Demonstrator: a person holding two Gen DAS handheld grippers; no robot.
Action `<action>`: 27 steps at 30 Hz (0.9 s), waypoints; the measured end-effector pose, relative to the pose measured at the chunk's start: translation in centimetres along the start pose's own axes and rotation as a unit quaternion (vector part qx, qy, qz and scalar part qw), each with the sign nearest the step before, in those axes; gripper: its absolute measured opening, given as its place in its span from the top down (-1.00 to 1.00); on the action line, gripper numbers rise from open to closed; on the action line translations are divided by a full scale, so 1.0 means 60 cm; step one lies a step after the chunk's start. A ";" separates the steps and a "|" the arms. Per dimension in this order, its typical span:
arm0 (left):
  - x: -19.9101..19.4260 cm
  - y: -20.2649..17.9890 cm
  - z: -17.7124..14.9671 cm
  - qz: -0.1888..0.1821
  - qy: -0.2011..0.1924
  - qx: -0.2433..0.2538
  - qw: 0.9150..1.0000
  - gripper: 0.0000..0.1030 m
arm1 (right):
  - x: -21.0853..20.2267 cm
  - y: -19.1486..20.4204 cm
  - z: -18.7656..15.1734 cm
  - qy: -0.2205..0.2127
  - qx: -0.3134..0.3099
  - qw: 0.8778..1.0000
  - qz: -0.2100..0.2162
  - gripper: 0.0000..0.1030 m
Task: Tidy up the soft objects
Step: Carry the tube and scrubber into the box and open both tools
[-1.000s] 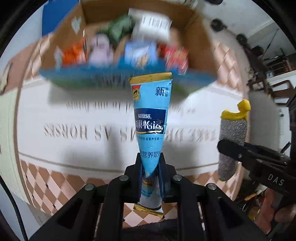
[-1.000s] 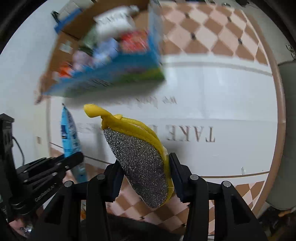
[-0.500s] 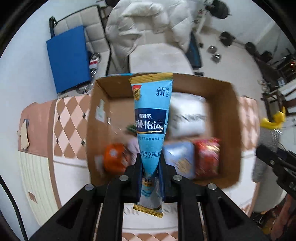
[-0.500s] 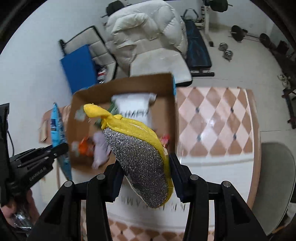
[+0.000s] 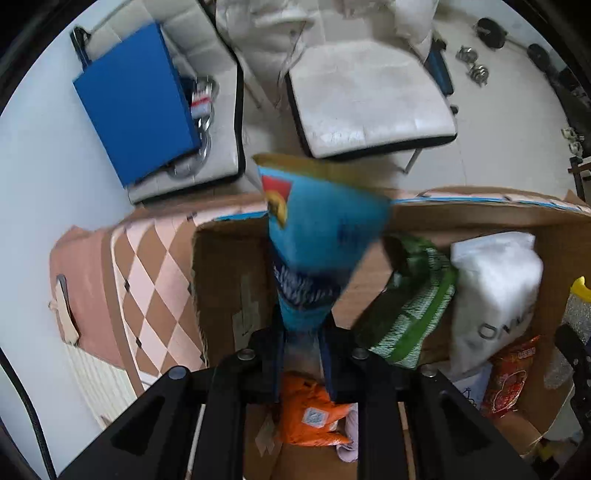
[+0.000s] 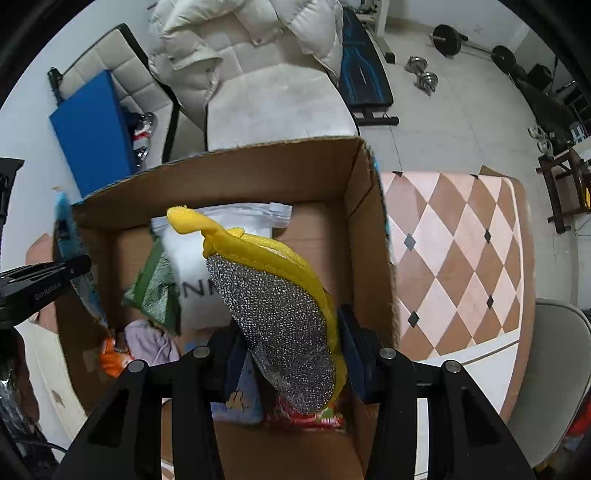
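My left gripper (image 5: 301,354) is shut on a blue Nestle pouch (image 5: 314,243), blurred and tilted, over the left part of the open cardboard box (image 5: 225,280). My right gripper (image 6: 290,354) is shut on a yellow and silver scrub mitt (image 6: 273,295) held over the right part of the same box (image 6: 365,229). In the box lie a white bag (image 5: 495,295), a green cloth (image 5: 417,317), an orange packet (image 5: 310,417), a red packet (image 5: 513,373) and a lilac cloth (image 6: 147,341). The left gripper and pouch show at the left edge of the right wrist view (image 6: 59,280).
The box stands on a table with a pink and brown checked cloth (image 6: 454,258). Behind it stand white cushioned chairs (image 5: 369,96), a blue board (image 5: 136,103) and a white jacket (image 6: 251,33). Dumbbells (image 6: 421,74) lie on the floor. A grey seat (image 6: 550,365) is at right.
Both grippers have moved forward and down over the box, which now fills the lower views. The blue pouch has swung and tilted in the left jaws. Both holds are unchanged.
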State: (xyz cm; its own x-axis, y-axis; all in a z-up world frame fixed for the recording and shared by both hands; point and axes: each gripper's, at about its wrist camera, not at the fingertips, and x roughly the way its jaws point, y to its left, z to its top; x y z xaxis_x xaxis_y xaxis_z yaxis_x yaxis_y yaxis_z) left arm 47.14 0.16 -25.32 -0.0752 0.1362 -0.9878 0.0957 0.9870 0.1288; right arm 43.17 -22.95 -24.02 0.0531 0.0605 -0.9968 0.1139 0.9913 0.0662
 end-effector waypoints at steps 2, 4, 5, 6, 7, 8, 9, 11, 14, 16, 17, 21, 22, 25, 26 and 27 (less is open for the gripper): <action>0.005 0.009 0.000 -0.007 0.003 -0.013 1.000 0.48 | 0.019 0.002 0.011 0.012 0.009 1.000 0.001 -0.03; 0.004 0.012 -0.004 -0.008 -0.003 -0.016 1.000 0.24 | 0.036 0.004 0.019 0.022 0.015 1.000 0.004 -0.19; 0.002 0.013 -0.007 -0.012 -0.007 -0.017 1.000 0.16 | 0.038 0.006 0.022 0.022 0.014 1.000 -0.002 -0.37; 0.000 0.013 -0.010 -0.016 -0.010 -0.017 1.000 0.06 | 0.039 0.007 0.023 0.020 0.013 1.000 -0.005 -0.50; 0.001 0.012 -0.011 -0.019 -0.011 -0.015 1.000 0.01 | 0.037 0.007 0.023 0.017 0.012 1.000 -0.006 -0.68; -0.001 0.011 -0.016 -0.023 -0.011 -0.014 1.000 -0.02 | 0.034 0.007 0.023 0.014 0.012 1.000 -0.005 -0.71; -0.003 0.010 -0.020 -0.026 -0.012 -0.013 1.000 -0.12 | 0.033 0.007 0.024 0.013 0.013 1.000 -0.005 -0.71; -0.009 0.009 -0.026 -0.028 -0.017 -0.012 0.999 -0.14 | 0.030 0.003 0.022 0.017 0.016 1.000 -0.001 -0.81; -0.013 0.010 -0.033 -0.029 -0.023 -0.013 0.999 -0.36 | 0.021 0.004 0.015 0.019 0.016 1.000 0.007 -0.93; -0.018 0.014 -0.039 -0.032 -0.027 -0.019 0.999 -0.38 | 0.016 0.005 0.010 0.017 0.014 1.000 0.007 -0.93; -0.020 0.015 -0.042 -0.034 -0.029 -0.020 0.999 -0.38 | 0.013 0.005 0.007 0.017 0.014 1.000 0.008 -0.93; -0.037 0.017 -0.056 -0.031 -0.046 -0.020 0.998 -0.44 | 0.009 0.001 -0.002 0.016 0.019 1.000 0.015 -0.96; -0.042 0.016 -0.061 -0.030 -0.052 -0.018 0.998 -0.63 | 0.008 0.001 -0.004 0.016 0.018 1.000 0.017 -1.00; -0.056 0.012 -0.077 -0.028 -0.070 -0.016 0.997 -0.90 | 0.003 0.003 -0.014 0.013 0.014 1.000 0.019 -1.00; -0.060 0.011 -0.083 -0.028 -0.075 -0.017 0.997 -0.90 | 0.001 0.006 -0.018 0.012 0.009 1.000 0.019 -1.00; -0.064 0.010 -0.092 -0.030 -0.079 -0.018 0.996 -0.90 | -0.001 0.009 -0.023 0.009 0.005 1.000 0.018 -1.00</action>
State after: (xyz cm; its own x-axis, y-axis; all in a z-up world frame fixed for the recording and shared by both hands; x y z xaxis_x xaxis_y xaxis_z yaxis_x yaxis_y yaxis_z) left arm 41.98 0.70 -20.98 0.0775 0.0640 -0.9949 0.0591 0.9959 0.0687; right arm 41.88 -22.25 -23.99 0.0386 0.0975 -0.9945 0.1223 0.9873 0.1015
